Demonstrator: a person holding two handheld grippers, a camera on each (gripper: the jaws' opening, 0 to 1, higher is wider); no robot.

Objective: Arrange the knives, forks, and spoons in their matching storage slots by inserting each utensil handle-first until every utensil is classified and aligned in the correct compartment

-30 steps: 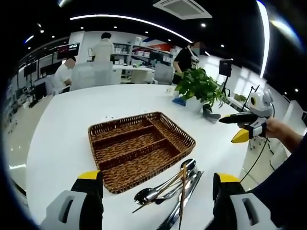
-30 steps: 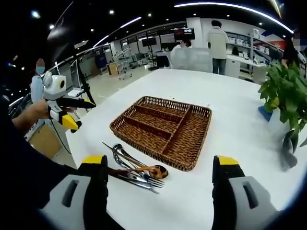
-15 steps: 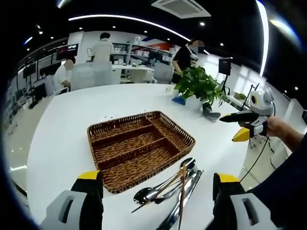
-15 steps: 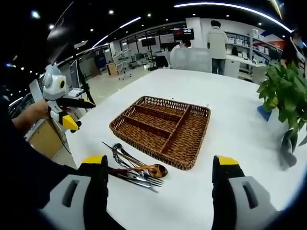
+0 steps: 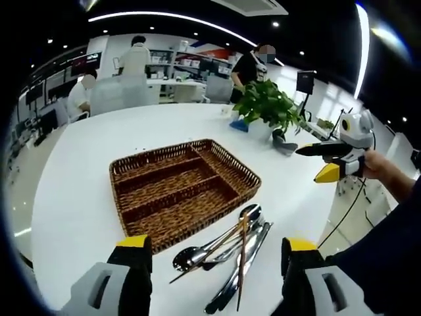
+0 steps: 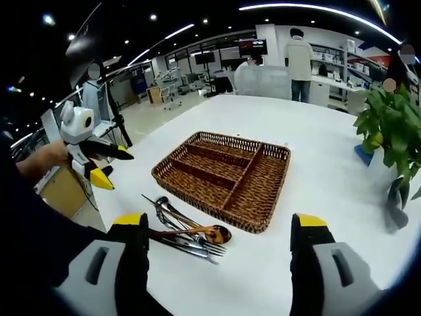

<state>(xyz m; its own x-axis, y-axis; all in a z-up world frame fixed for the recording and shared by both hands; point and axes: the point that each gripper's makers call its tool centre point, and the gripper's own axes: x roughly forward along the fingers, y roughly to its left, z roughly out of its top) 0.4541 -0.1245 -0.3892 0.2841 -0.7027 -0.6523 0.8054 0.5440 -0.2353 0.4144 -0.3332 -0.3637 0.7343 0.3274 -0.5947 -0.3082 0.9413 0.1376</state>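
Note:
A brown wicker basket (image 5: 172, 187) with several empty compartments sits on the white table (image 5: 79, 197). Beside its near edge lies a loose pile of metal utensils (image 5: 231, 253), with spoons, a fork and one wooden-handled piece. My left gripper (image 5: 216, 245) hovers open above the pile, holding nothing. The right gripper (image 5: 327, 161) is held off the table's right edge, jaws apart. In the right gripper view the basket (image 6: 220, 176) lies ahead and the utensils (image 6: 187, 234) lie near my left jaw. My right gripper (image 6: 220, 222) is open and empty. The left gripper (image 6: 92, 159) hangs at the left, off the table.
A potted green plant (image 5: 266, 105) stands past the basket, and in the right gripper view the plant (image 6: 391, 125) is at the right. Several people stand at desks in the background. The table edge (image 6: 108, 197) runs close to the utensils.
The left gripper has dipped a little lower and closer to the utensils, so its view has shifted. The right gripper has stayed almost still. Nothing on the table has moved.

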